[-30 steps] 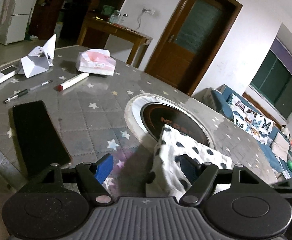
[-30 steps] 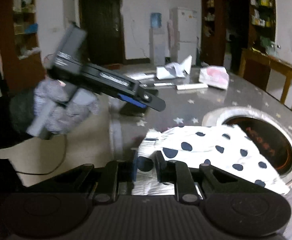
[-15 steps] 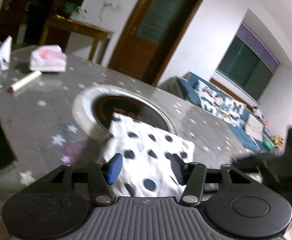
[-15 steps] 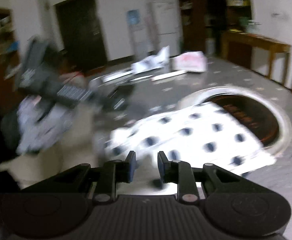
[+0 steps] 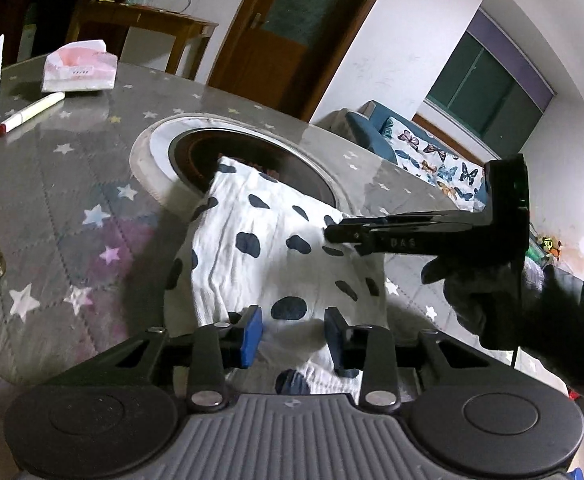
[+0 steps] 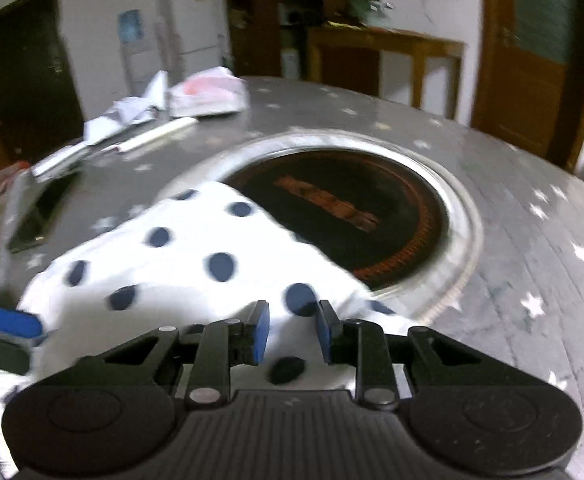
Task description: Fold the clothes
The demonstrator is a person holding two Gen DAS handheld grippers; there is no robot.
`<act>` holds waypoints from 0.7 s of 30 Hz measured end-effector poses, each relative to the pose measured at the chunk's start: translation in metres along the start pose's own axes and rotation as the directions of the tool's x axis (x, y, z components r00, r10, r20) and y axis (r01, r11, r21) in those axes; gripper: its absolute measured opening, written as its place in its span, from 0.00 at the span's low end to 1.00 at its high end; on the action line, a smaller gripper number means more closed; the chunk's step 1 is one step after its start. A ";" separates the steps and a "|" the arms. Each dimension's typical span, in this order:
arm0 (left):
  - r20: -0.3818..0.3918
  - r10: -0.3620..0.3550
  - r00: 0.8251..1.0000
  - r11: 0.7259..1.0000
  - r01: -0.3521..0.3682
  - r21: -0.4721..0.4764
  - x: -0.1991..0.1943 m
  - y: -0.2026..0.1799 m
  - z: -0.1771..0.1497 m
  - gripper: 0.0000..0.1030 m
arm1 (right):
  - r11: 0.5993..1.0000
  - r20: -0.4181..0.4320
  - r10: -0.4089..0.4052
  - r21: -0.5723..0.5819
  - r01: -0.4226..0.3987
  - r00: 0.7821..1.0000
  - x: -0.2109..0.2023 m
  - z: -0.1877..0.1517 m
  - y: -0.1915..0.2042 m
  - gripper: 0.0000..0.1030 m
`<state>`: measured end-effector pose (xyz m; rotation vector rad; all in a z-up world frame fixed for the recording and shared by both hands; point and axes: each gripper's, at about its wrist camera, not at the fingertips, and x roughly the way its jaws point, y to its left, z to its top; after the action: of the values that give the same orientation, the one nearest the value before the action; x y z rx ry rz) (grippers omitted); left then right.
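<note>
A folded white cloth with dark blue dots [image 5: 268,248] lies on the grey star-patterned table, its far corner over the round cooktop; it also shows in the right wrist view [image 6: 188,264]. My left gripper [image 5: 294,334] is open, its jaws standing over the cloth's near edge. My right gripper [image 6: 290,332] is open over the cloth's right edge; in the left wrist view its tips [image 5: 332,234] rest at the cloth's right side, held by a gloved hand [image 5: 488,300].
A round inset cooktop [image 6: 356,216] sits mid-table. A tissue pack [image 5: 78,72], marker [image 5: 32,112], folded papers [image 6: 128,114] and a black phone [image 6: 42,208] lie at the table's far and left parts. A sofa [image 5: 424,156] stands beyond.
Both grippers have swung in over the cloth. The left jaws have narrowed and moved right onto the near edge. The right gripper has opened wider and moved to the cloth's right edge.
</note>
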<state>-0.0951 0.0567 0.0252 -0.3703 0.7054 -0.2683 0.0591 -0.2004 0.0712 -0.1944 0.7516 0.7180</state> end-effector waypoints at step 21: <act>-0.002 0.011 1.000 0.998 -0.011 -0.068 0.000 0.015 0.004 0.36 | 0.978 -0.045 0.081 -0.190 -0.088 0.996 0.071 0.058 0.060 0.30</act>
<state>-0.0905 0.0711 0.0219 -0.4311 0.7189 -0.2344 0.0877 -0.0952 0.0697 -0.3530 0.7295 0.8707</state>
